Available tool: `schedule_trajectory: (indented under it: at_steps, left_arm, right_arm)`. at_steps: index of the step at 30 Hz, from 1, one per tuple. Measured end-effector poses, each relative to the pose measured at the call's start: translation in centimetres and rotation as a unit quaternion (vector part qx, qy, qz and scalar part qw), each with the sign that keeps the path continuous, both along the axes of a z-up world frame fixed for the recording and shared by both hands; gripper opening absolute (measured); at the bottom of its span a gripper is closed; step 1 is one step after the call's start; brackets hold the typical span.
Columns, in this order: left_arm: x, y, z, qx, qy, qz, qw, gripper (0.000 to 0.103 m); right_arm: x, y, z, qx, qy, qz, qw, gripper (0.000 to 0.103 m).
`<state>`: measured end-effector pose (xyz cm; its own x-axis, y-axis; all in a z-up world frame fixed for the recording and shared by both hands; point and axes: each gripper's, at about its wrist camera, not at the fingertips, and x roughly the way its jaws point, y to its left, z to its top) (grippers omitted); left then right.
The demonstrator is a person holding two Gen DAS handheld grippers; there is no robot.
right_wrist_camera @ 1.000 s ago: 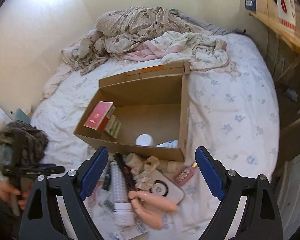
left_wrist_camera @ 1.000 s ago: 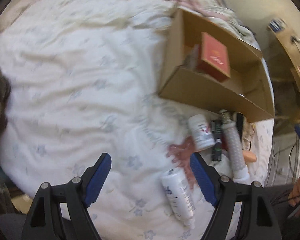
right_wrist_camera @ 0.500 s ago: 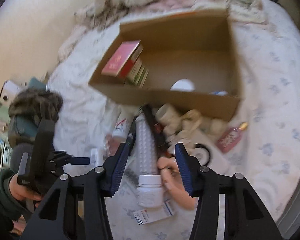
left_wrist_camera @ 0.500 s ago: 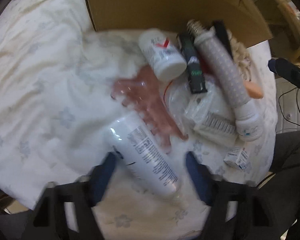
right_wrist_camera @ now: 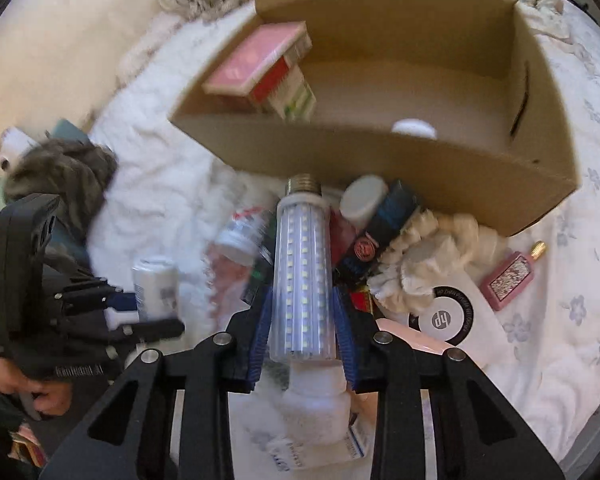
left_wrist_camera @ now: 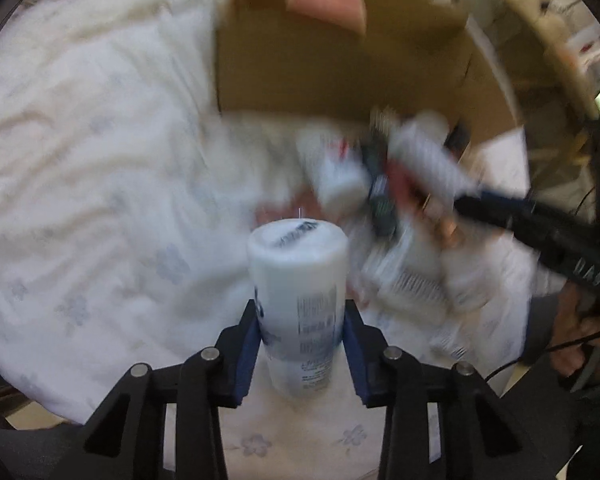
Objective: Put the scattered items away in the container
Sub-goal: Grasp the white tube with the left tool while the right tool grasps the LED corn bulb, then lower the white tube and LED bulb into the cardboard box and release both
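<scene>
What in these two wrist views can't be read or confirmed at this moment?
- Left wrist view: motion blur smears the pile by the brown cardboard box; items cannot be told apart.
- Left wrist view: small print on the white cylindrical bottle in the left gripper is unreadable.
- Right wrist view: the box's near wall hides most of a white round object inside.
- Right wrist view: the right gripper covers the long LED corn bulb's lower sides.

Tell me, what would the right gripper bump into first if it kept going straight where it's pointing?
Probably the cardboard box. The right gripper is closing its jaws on the LED corn bulb, whose screw end points at the box's near wall, though how far apart they are is unclear.
</scene>
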<state>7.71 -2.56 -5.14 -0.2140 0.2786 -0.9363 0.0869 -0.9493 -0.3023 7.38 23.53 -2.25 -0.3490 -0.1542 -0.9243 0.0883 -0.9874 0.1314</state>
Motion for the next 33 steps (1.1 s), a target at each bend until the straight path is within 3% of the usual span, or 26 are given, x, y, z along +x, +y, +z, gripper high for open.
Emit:
schedule_trajectory:
  at_steps: [7,12,18,21,25,28,33]
  left_arm:
    - [-0.2,-2.9,7.0,0.022,0.135,0.052,0.9892,0.039]
    - [-3.8,-3.9,9.2,0.019,0.172,0.052,0.9836,0.039]
    - [-8.1,-4.1,12.1,0.001,0.194,0.059,0.9793,0.039]
    - [-11.1,-3.9,10.7,-0.027,0.186,0.057,0.9806,0.039]
    - [-14.4,-3.9,7.7,-0.022,0.144,0.065,0.9872,0.039]
    - [-15.7,-3.3,6.5,-0.036,0.152,0.056,0.9862,0.039]
    - [-18.0,-1.4,2.0,-0.001,0.098,0.035,0.9945,0.039]
  right_arm:
    - [1.3,1.7,4.5,-0.08,0.059,-0.017,0.995,0.034]
    - [0.9,2.5,6.8,-0.117,0.095,-0.026,0.988,0.034]
    - [-0.4,3.3,8.8,-0.124,0.128,-0.044,0.983,0.034]
    - [-2.7,4.0,8.8,-0.102,0.13,-0.059,0.984,0.034]
    - [-5.9,4.9,8.6,-0.064,0.124,-0.066,0.988,0.034]
    - [-7.3,5.8,7.8,-0.055,0.122,-0.075,0.988,0.034]
    - [-8.0,6.4,6.3,-0.038,0.111,-0.089,0.989,0.034]
